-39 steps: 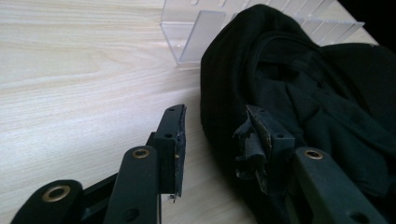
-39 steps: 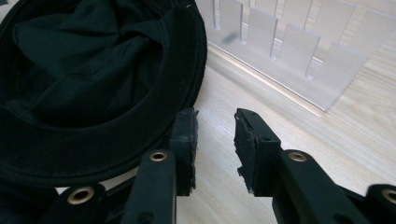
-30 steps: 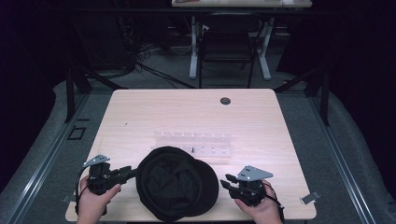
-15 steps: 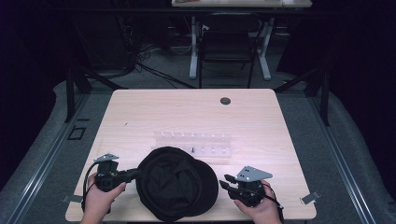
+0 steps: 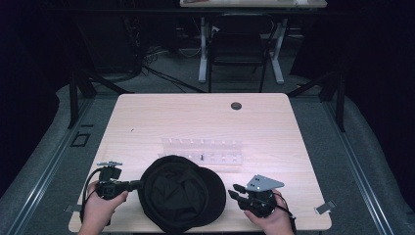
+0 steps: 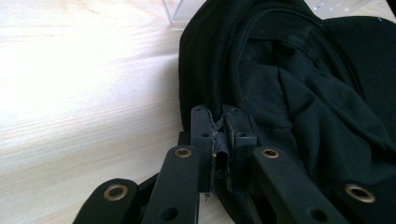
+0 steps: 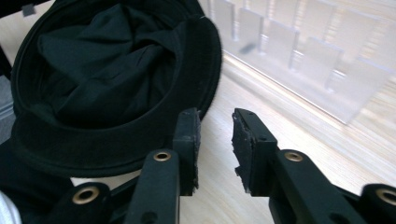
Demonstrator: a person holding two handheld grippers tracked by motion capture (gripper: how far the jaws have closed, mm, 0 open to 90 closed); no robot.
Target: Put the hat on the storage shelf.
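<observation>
A light wooden table (image 5: 274, 127) is seen from above, with a small dark round spot (image 5: 236, 105) near its far edge. A tiny dark speck (image 5: 131, 130) is seen on the left part of the top. Past the table, a dark chair (image 5: 238, 46) is set on the grey floor (image 5: 372, 161), between two white legs (image 5: 202, 54) of another desk. Black cables (image 5: 156, 73) are laid on the floor there. Something small and pale (image 5: 325, 207), maybe tape, is stuck by the near right corner.
</observation>
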